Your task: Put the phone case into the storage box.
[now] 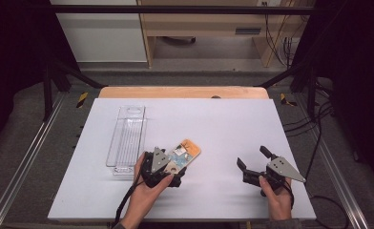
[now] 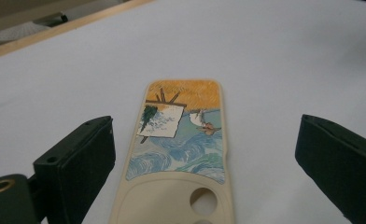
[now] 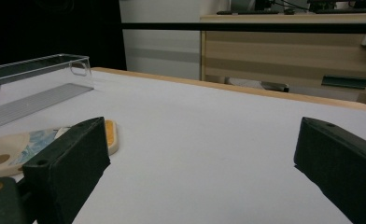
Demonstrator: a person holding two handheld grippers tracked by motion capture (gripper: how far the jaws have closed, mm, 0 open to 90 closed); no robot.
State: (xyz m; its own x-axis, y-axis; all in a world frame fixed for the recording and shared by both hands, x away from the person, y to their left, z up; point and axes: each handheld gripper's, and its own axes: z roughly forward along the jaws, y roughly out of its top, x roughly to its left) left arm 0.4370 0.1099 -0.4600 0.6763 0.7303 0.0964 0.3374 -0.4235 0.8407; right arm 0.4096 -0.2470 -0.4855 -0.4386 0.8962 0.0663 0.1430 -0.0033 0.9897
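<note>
Straddling the phone case that lies flat on the tabletop, the left tongs stand apart, not yet gripping, so lifting remains, while the right tongs wait open beside it.

No legible text, label, brand, number or sign is present in any view. The phone case carries a painted picture only: an orange upper band, a small canvas on an easel and blue swirls, with no lettering. The clear plastic tray bears no marking that can be read. The yellow-and-black striped markers on the floor beside the bench are hazard stripes without characters. The dark plate on the wooden furniture behind the bench is too small and blurred to read.
</note>
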